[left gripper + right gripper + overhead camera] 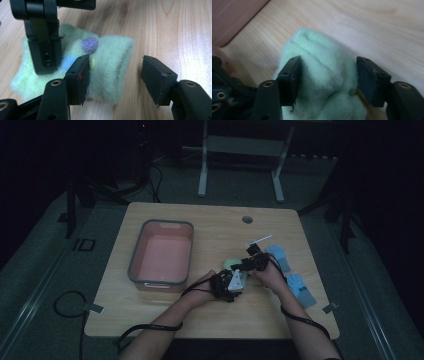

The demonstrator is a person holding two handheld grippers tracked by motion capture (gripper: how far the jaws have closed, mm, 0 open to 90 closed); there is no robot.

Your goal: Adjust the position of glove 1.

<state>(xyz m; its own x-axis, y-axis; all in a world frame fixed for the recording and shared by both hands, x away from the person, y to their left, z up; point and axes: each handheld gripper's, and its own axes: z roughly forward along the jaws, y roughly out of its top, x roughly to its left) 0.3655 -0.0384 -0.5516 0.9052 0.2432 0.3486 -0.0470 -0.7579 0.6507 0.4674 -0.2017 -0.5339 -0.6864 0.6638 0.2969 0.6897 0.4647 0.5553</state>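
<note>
Both grippers down on the wooden table (210, 320), meeting over a fuzzy pale green sock (110, 65) just right of the pink bin (161, 255). Left gripper (113, 75) with jaws apart: left pad resting on the sock beside a small yellow dot (92, 63) and below a purple dot (90, 44), right pad clear over bare wood past the sock's edge. Right gripper (327, 77) straddling the bunched sock, fabric bulging between the jaws; impossible to tell if the pads press in. Two blue socks (300, 287) lying beyond the right hand (272, 276)
</note>
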